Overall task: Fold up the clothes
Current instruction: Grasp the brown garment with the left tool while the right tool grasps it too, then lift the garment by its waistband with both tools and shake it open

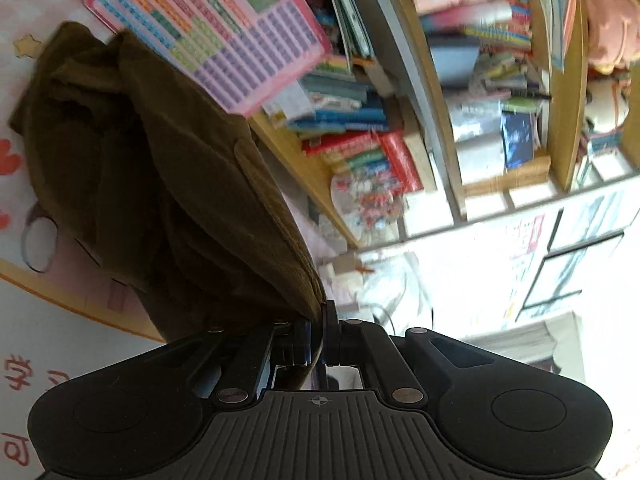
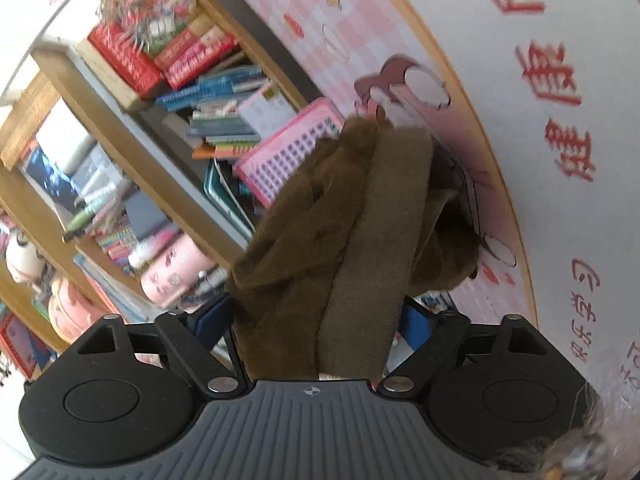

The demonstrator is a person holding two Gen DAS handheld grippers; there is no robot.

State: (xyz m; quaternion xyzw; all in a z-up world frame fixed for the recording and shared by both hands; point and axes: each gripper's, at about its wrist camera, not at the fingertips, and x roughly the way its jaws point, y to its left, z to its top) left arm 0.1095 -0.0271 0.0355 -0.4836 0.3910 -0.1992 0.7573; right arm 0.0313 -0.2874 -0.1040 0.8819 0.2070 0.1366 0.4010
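The left gripper is clamped on an edge of the brown fleece garment, lifting it off the round printed table. The right gripper straddles a thick bunched fold, apparently to pinch it; contact unclear.

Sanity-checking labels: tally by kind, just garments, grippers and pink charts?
Brown garment: 1
Grippers: 2, left gripper shut on the fabric edge, right gripper with a thick bunch of fabric between its jaws
Pink chart board: 1
Total: 4
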